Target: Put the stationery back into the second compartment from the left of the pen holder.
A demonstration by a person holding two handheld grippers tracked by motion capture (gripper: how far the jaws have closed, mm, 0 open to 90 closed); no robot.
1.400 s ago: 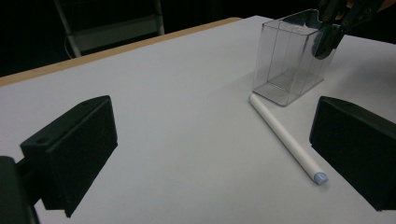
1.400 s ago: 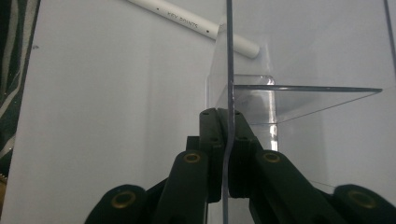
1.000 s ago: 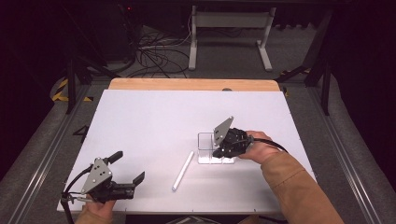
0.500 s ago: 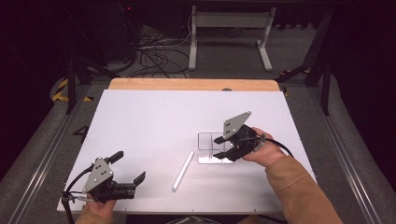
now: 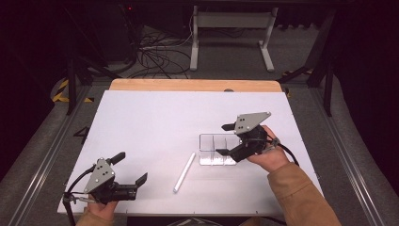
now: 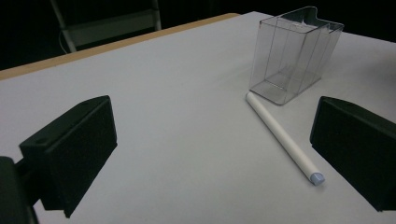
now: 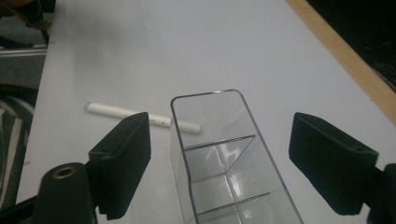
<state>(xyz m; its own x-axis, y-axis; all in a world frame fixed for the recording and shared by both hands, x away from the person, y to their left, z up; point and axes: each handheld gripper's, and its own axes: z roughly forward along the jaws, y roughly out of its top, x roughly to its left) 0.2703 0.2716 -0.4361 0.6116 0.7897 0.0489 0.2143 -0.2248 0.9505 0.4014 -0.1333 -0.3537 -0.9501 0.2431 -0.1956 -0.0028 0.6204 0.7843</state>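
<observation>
My right gripper (image 5: 227, 139) has just been opening, nothing between its jaws, above the upright clear organizer (image 5: 217, 150), while my left gripper (image 5: 131, 168) waits wide apart, the white pen (image 5: 184, 172) unpicked on the table (image 5: 155, 117).

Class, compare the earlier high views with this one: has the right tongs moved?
Yes. The right tongs rose and drew right, away from the clear organiser, jaws just opening with nothing between them.

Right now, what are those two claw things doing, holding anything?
Left tool: open, holding nothing.
Right tool: open, jaws just widened; the clear organizer sits between them, not gripped.
</observation>
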